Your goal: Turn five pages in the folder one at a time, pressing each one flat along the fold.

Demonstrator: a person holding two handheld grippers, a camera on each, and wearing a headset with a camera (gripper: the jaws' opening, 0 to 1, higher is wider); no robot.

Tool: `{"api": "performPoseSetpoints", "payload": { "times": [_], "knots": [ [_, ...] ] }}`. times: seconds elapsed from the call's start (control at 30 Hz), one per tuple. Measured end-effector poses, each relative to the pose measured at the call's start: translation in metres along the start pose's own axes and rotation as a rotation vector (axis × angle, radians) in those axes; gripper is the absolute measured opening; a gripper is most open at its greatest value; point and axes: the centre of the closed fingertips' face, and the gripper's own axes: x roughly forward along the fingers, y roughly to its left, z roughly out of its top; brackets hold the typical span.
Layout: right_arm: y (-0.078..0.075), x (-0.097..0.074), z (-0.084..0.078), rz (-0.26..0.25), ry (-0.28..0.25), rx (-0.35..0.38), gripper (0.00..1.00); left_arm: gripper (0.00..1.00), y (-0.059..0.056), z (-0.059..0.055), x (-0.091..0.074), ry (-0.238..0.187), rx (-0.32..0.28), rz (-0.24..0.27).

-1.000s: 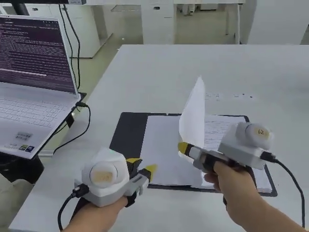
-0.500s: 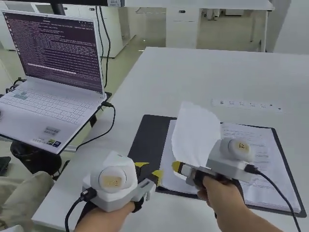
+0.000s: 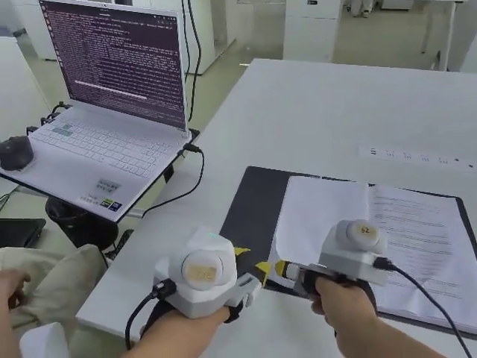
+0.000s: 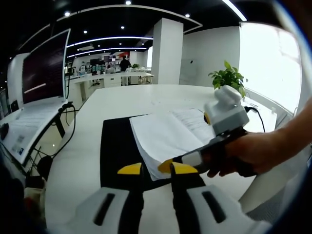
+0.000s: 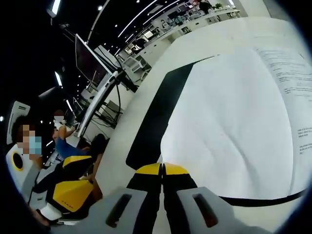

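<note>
The folder [image 3: 250, 205] is lying open on the table [image 3: 313, 112], and the right claw [image 3: 279, 269] is pinching shut on the near left corner of a page [image 3: 328, 216] that is looking thin and floppy, so a soft hold at its edge is probably working best. The left claw [image 3: 251, 259] is waiting slightly open and empty just beside it. The right hand [image 3: 339, 298] is hiding part of the folder's near edge.

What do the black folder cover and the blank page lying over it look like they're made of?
The folder cover: probably plastic or coated board, matte black; it lies flat and stiff with no shine. The page: thin white paper, matte; it bows and ripples softly.
</note>
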Motion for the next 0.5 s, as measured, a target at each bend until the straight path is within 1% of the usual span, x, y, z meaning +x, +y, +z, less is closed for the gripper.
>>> {"api": "performPoseSetpoints", "payload": {
  "times": [0.13,0.23,0.47,0.5],
  "knots": [
    [-0.003,0.003,-0.004,-0.008,0.006,-0.004,0.00,0.20,0.001,-0.003,0.001,0.016,0.006,-0.002],
    [-0.005,0.005,-0.007,-0.015,0.017,-0.015,0.00,0.20,0.002,-0.005,0.002,0.020,0.002,0.000],
    [-0.007,0.007,-0.012,-0.018,0.024,-0.034,0.00,0.20,0.002,-0.008,0.005,0.031,0.003,-0.001],
    [-0.009,0.007,-0.014,-0.020,0.031,-0.039,0.00,0.20,0.002,-0.008,0.006,0.033,-0.001,0.000]
  ]
}}
